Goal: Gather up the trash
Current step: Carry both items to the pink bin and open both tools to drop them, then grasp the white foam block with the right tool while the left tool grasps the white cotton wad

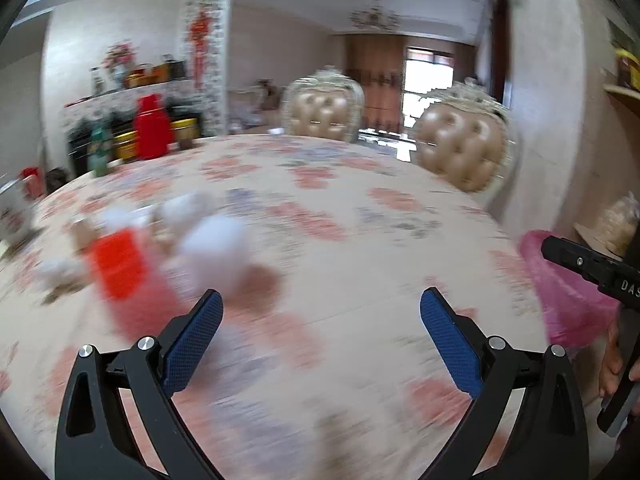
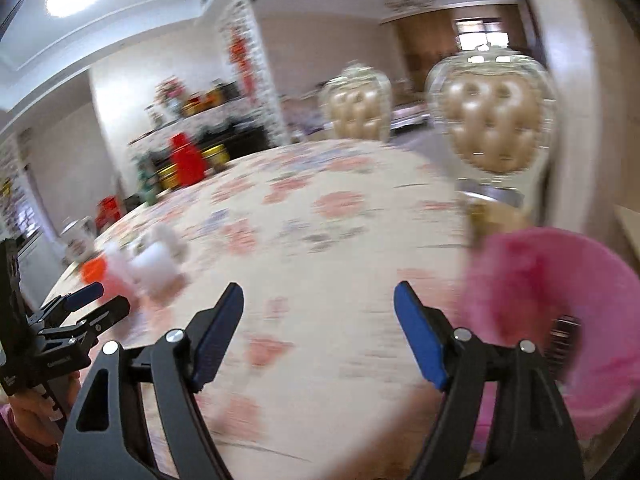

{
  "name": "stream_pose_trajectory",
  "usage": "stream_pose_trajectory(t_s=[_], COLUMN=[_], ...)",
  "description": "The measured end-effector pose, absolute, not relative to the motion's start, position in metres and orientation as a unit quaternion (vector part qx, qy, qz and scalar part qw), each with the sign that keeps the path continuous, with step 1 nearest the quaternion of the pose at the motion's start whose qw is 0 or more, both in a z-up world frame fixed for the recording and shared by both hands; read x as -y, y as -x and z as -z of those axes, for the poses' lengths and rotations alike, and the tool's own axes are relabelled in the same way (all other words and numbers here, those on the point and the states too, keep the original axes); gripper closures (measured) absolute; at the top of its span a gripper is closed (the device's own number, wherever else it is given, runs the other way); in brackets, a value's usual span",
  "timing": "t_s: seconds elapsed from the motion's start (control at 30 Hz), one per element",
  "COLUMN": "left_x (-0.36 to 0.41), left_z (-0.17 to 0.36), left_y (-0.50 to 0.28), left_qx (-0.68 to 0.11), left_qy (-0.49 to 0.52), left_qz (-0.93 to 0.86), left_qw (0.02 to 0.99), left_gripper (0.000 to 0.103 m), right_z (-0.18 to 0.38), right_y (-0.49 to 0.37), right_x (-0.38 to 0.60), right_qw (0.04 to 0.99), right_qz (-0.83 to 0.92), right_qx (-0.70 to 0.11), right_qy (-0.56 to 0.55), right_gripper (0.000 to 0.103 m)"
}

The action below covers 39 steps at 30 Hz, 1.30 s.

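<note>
Nearest the cameras, the left gripper (image 1: 321, 306) stood spread wide with nothing between its blue pads, and the right gripper (image 2: 319, 306) was likewise released and empty. Both views were smeared, so a pick made at such a pace risked missing or scattering the light litter. The trash pile (image 1: 160, 240) lay on the floral table (image 1: 340, 216) ahead and to the left: white crumpled wads around one orange-red piece, details too blurred to tell. The pink bin (image 2: 560, 300) sat at the table's right edge, well apart from the pile; a long carry could drop pieces.
</note>
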State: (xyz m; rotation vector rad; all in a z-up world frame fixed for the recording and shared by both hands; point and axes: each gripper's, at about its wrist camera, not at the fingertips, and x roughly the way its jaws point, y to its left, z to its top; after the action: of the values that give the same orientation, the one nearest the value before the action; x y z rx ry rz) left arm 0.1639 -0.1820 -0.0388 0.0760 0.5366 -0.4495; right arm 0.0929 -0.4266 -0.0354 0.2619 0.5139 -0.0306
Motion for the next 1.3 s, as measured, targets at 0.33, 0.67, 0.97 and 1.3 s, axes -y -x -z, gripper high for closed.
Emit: stream_pose_trajectory(t_s=[0.33, 0.67, 0.97, 1.3], left_x=[0.017, -0.074, -0.084, -0.084], left_z=[0.046, 0.053, 0.069, 0.083], left_y=[-0.179, -0.255, -0.312, -0.379], left_qx=[-0.281, -0.331, -0.366, -0.399], left_qy=[0.005, 0.002, 0.019, 0.036], left_qz=[0.066, -0.017, -0.018, -0.017], left_qw=[0.957, 0.944, 0.930, 0.916], left_gripper=[0.009, 0.009, 0.009, 0.009], right_z=[0.045, 0.053, 0.072, 0.072], right_y=[-0.165, -0.240, -0.294, -0.322], right_x=[0.304, 0.241, 0.200, 0.197], right_qw=[0.943, 0.928, 0.917, 0.919], right_qz=[-0.097, -0.115, -0.104, -0.096], right_qx=[-0.307, -0.346, -0.381, -0.377], right_qy=[-0.089, -0.073, -0.053, -0.063], right_gripper=[0.026, 0.021, 0.020, 0.015])
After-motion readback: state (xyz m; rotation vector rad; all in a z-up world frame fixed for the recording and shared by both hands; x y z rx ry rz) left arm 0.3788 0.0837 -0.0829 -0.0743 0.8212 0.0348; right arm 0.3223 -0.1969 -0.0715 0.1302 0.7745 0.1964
